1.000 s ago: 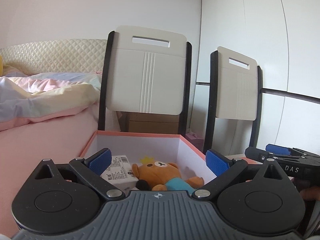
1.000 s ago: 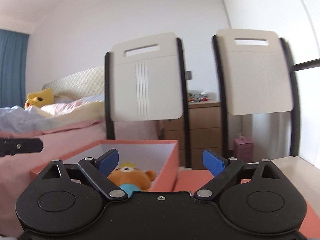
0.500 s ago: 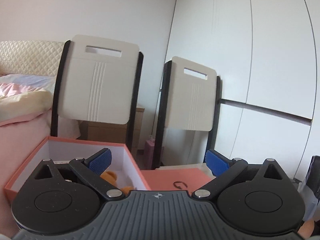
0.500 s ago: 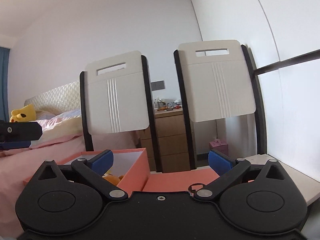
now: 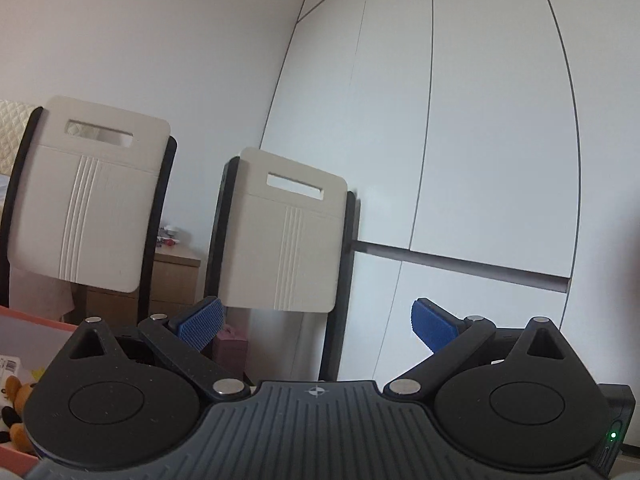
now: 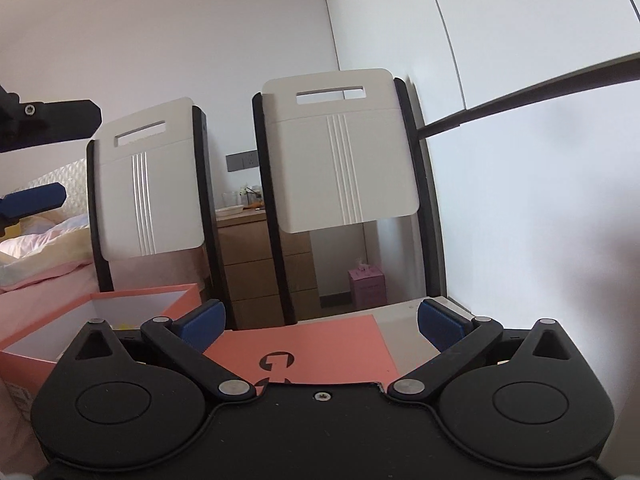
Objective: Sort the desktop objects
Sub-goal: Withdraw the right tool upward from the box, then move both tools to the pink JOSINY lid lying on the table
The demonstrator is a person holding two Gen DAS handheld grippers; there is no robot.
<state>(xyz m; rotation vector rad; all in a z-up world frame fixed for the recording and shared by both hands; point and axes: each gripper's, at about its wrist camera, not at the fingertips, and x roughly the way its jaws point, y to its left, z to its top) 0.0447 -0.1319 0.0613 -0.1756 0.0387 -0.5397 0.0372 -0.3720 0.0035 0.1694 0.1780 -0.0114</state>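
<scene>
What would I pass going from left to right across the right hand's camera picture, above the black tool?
Bed with pink bedding → open pink box → left folding chair → wooden drawers → right folding chair → small pink box on the floor → white wardrobe.

— How many folding chairs?
— Two: one (image 6: 146, 178) beside another (image 6: 340, 148).
— Boxes?
— One orange box (image 6: 120, 300), one orange lid (image 6: 308, 352).
— Plush toys?
— One bear (image 5: 16, 396), possibly more; it's cut off.
</scene>
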